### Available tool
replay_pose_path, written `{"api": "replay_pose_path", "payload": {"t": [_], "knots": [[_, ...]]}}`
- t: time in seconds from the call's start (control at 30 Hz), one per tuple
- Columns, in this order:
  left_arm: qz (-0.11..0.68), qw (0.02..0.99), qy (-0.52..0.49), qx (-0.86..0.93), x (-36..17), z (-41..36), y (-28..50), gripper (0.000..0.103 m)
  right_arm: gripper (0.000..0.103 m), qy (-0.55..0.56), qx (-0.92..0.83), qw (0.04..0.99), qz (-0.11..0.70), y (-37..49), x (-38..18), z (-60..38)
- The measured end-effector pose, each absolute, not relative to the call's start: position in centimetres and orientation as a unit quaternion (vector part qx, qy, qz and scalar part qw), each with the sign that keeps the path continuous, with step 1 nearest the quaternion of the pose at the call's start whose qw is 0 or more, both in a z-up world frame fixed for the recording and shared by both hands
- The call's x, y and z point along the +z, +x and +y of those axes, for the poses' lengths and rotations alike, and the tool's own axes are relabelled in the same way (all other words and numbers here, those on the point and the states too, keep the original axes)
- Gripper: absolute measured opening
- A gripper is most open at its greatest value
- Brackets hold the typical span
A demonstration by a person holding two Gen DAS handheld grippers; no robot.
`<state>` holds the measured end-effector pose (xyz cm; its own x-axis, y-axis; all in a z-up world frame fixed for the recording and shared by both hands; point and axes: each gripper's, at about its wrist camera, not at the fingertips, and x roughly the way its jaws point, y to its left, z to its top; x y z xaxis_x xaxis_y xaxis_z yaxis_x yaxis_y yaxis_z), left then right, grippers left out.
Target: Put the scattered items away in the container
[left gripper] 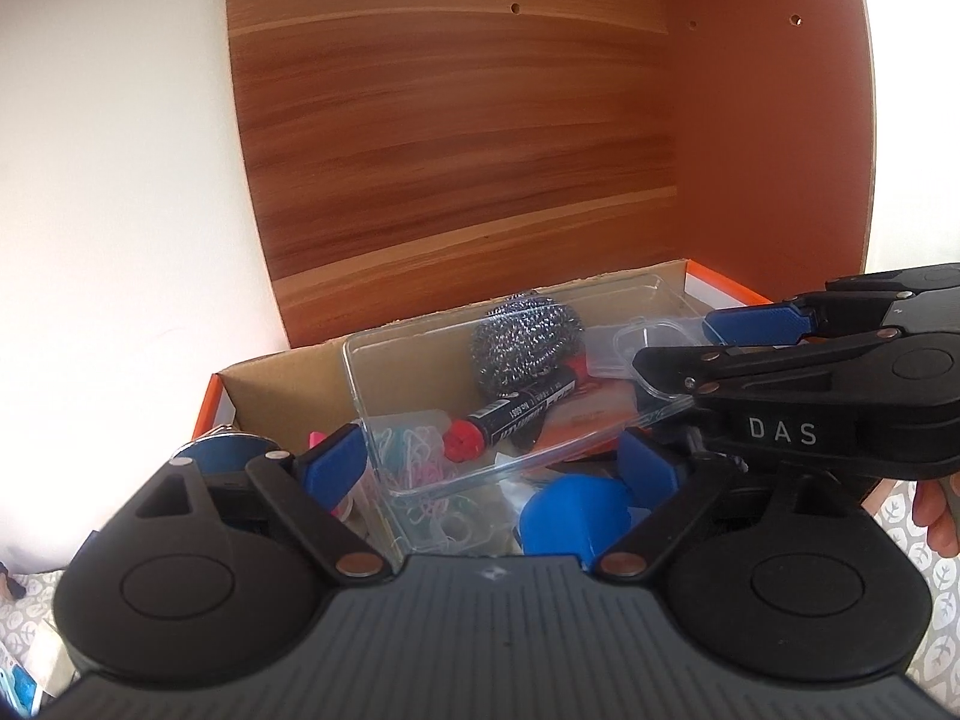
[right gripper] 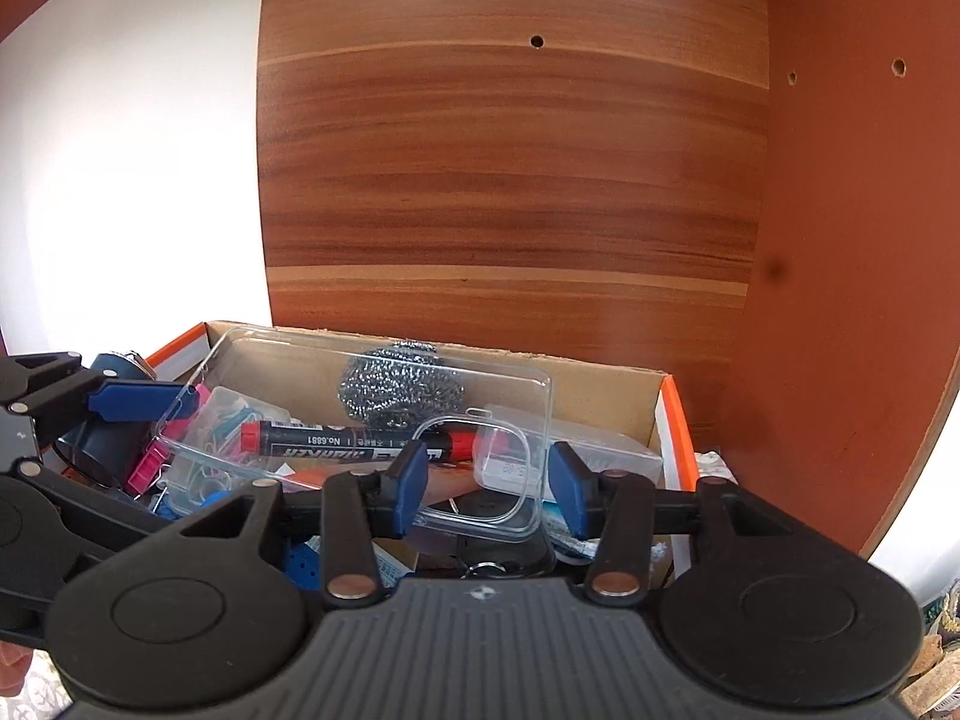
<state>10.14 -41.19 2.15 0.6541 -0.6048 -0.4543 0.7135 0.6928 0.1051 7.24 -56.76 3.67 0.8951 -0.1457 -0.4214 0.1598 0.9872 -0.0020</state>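
While both grippers hover, the box holds one marker, one scourer.

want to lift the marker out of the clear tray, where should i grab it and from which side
Grip the marker across its black barrel mid-length, coming from above. It lies flat and lengthwise in the open clear tray, red cap at one end, steel scourer behind it.

Left gripper jaws wide, over cardboard box; right gripper clamped on clear tray.
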Motion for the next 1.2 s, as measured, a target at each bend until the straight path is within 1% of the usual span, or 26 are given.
{"api": "replay_pose_path", "payload": {"t": [0.17,0.2,0.23,0.27,0.33,0.53,0.57,0.6,0.63,1.2], "knots": [[0.195,0.902,0.138,-0.360,2.0,-41.4,10.1,0.094,0.047,0.027,-0.085,0.973,0.212,7.3,3.4,-56.8],[0.196,0.902,0.138,-0.359,1.9,-41.5,10.1,0.095,0.048,0.029,-0.088,0.973,0.211,7.2,3.4,-56.8],[0.196,0.903,0.138,-0.357,1.9,-41.5,10.0,0.096,0.052,0.031,-0.093,0.973,0.209,7.2,3.4,-56.8],[0.196,0.904,0.137,-0.355,1.8,-41.5,10.0,0.097,0.054,0.034,-0.098,0.973,0.208,7.2,3.3,-56.8],[0.196,0.905,0.136,-0.351,1.7,-41.6,9.9,0.098,0.061,0.036,-0.105,0.972,0.205,6.9,3.3,-56.8],[0.201,0.911,0.128,-0.337,1.6,-41.9,9.6,0.098,0.075,0.047,-0.129,0.972,0.190,5.9,3.0,-56.8],[0.201,0.912,0.129,-0.334,1.6,-41.9,9.5,0.099,0.078,0.051,-0.131,0.972,0.188,5.8,3.0,-56.8],[0.200,0.913,0.128,-0.331,1.5,-42.0,9.3,0.099,0.094,0.059,-0.127,0.973,0.185,5.6,2.9,-56.9],[0.199,0.914,0.128,-0.329,1.4,-42.0,9.2,0.099,0.103,0.070,-0.124,0.973,0.179,5.4,2.9,-56.8],[0.202,0.923,0.120,-0.306,1.5,-41.7,7.3,0.099,0.103,0.080,-0.122,0.978,0.152,3.1,3.3,-54.4]]}}
